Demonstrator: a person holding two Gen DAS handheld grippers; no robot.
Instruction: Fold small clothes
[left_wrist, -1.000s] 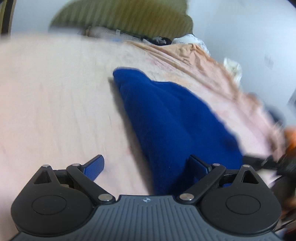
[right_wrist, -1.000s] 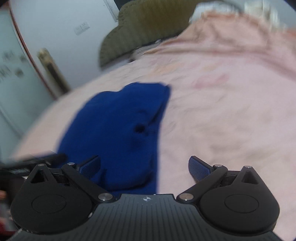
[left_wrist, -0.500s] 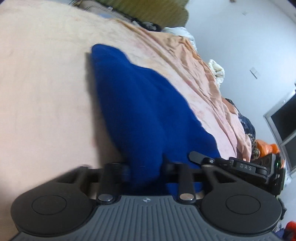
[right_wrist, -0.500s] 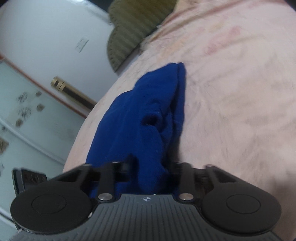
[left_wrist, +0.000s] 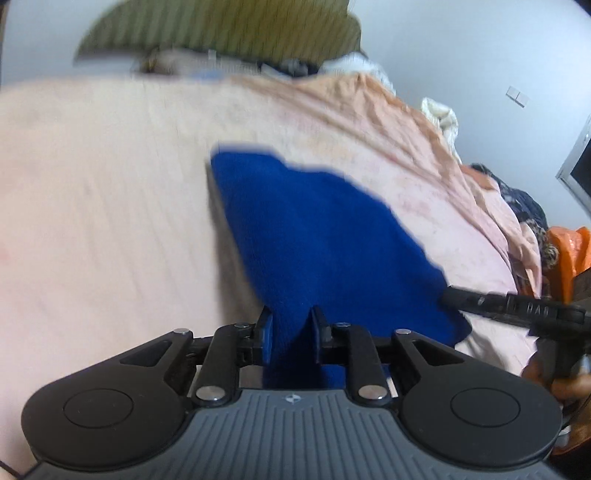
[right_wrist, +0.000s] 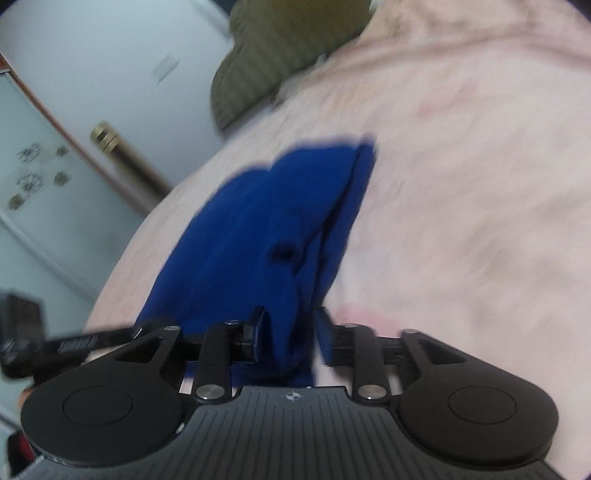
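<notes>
One blue garment (left_wrist: 325, 236) is in play, a small piece of fuzzy royal-blue cloth lying on the bed (left_wrist: 110, 221), stretched from its far end on the pink sheet toward both cameras. In the right wrist view the same garment (right_wrist: 273, 221) shows a fold line along its right edge and a small dark dimple near its middle.

Two grippers work on it. The left gripper (left_wrist: 290, 328) has its fingers (left_wrist: 265, 332) drawn nearly together, with the near edge of the cloth pinched between them. The right gripper (right_wrist: 288, 332) does the same at another part of the near edge, its fingers (right_wrist: 258, 332) pressed against a bunched ridge of blue fabric. In the left wrist view the right gripper (left_wrist: 517, 306) appears as a black bar meeting the cloth's right corner.

Beyond the garment there is one olive ribbed cushion (left_wrist: 221, 29) at the head of the bed, one rumpled peach blanket (left_wrist: 406, 122) along the right side, one orange item (left_wrist: 569, 258) past it, and a pale wall (left_wrist: 461, 44). The right wrist view adds one frosted glass door (right_wrist: 37, 184) with flower marks.

A second ago both pairs of fingers stood wide apart, empty, beside the garment. Half a second ago they had closed on it; since then the grip is the same, while the cloth sits farther up in each view and both pictures are more blurred.
</notes>
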